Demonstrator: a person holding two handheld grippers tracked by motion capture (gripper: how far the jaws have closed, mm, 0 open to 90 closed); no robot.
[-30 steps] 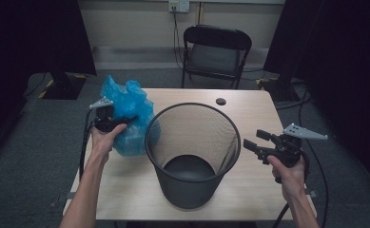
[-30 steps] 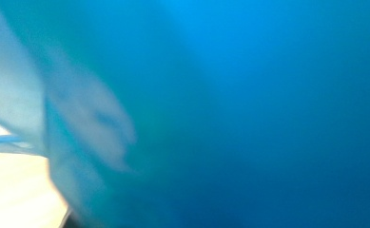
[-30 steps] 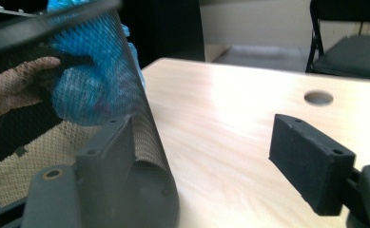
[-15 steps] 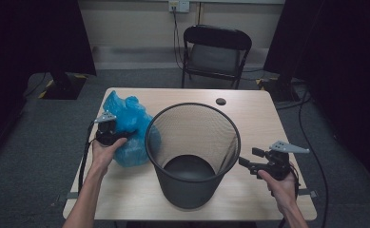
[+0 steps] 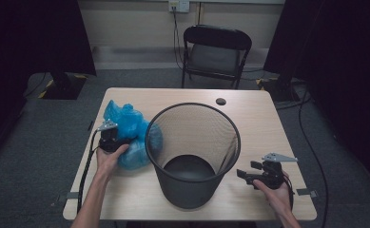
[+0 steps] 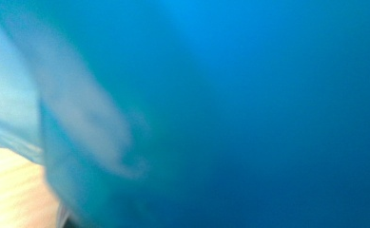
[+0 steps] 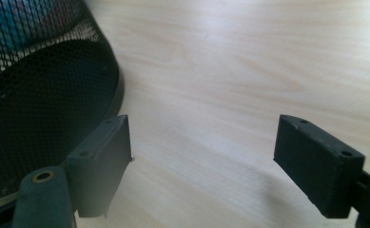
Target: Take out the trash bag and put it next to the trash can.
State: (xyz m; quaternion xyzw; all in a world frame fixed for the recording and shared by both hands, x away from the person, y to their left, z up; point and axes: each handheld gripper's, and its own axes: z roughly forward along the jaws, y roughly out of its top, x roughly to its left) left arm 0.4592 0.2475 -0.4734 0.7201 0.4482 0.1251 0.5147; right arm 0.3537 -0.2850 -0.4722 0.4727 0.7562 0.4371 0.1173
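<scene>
Evidently pressed left gripper (image 5: pixel 110 138) into blue bag (image 5: pixel 128 124) near tabletop's (image 5: pixel 268 118) left edge, probably for lining mesh bin (image 5: pixel 192 156); jaw state impossible to tell. Kept right gripper (image 7: pixel 201 156) spread, empty, near front right corner.

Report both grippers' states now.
Left gripper: pressed into the blue plastic bag; jaws hidden, cannot tell.
Right gripper: open, holding nothing, beside the mesh bin.

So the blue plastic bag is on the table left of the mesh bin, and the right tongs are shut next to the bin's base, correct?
Not quite: the right tongs are open, their jaws set wide apart over bare table, as the right gripper view shows. The rest holds: the blue plastic bag lies left of the mesh bin.
</scene>
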